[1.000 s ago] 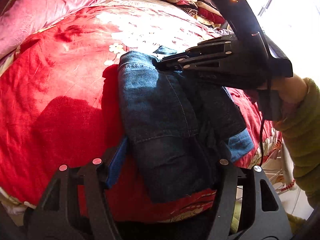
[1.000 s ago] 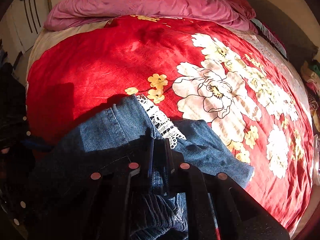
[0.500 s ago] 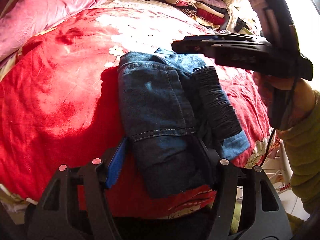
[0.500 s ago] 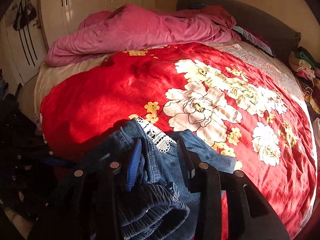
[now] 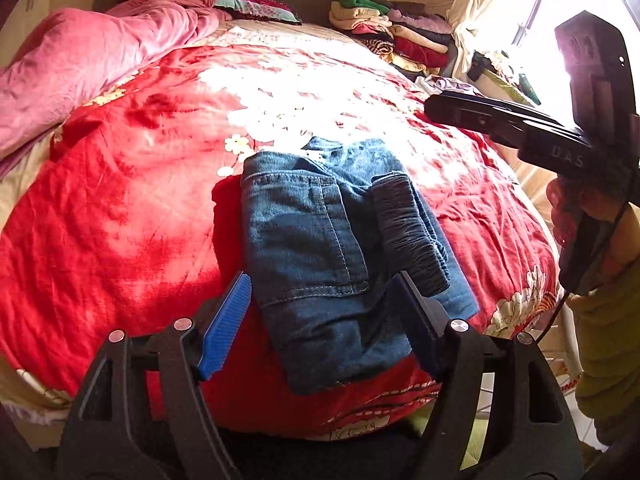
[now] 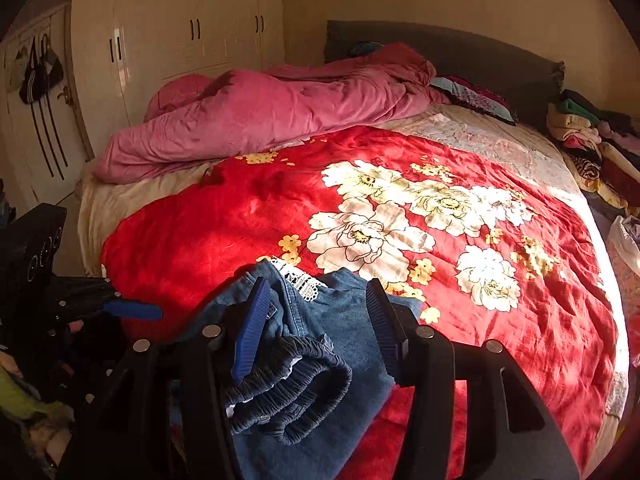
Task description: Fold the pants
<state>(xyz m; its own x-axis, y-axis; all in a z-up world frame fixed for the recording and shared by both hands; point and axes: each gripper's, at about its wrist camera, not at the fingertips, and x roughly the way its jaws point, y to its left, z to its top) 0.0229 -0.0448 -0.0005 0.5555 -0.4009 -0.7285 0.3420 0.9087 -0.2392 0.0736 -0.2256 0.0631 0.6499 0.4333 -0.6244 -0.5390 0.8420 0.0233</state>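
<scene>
The blue denim pants [image 5: 320, 240] lie folded into a short stack on the red flowered blanket [image 5: 120, 220] near the bed's front edge. Their dark elastic waistband [image 6: 288, 392] lies on top. My left gripper [image 5: 324, 312] hovers over the near end, its jaws opening, and neither pad touches the cloth. My right gripper [image 6: 316, 320] hangs above the far end with its jaws opening and nothing pinched between them. In the left wrist view the right gripper [image 5: 434, 106] shows side-on, raised at the right, held by a hand in a green sleeve [image 5: 608, 340].
A pink quilt [image 6: 260, 120] is bunched along the far side. A pile of folded clothes [image 5: 384, 28] sits at the head corner, by the bright window [image 5: 560, 8]. White wardrobes [image 6: 180, 32] line the wall. The blanket's flowered middle [image 6: 380, 232] lies flat.
My right gripper let go of the denim, opened and rose off to the right. My left gripper lifted a little and its jaws spread wider. The pants stayed flat.
</scene>
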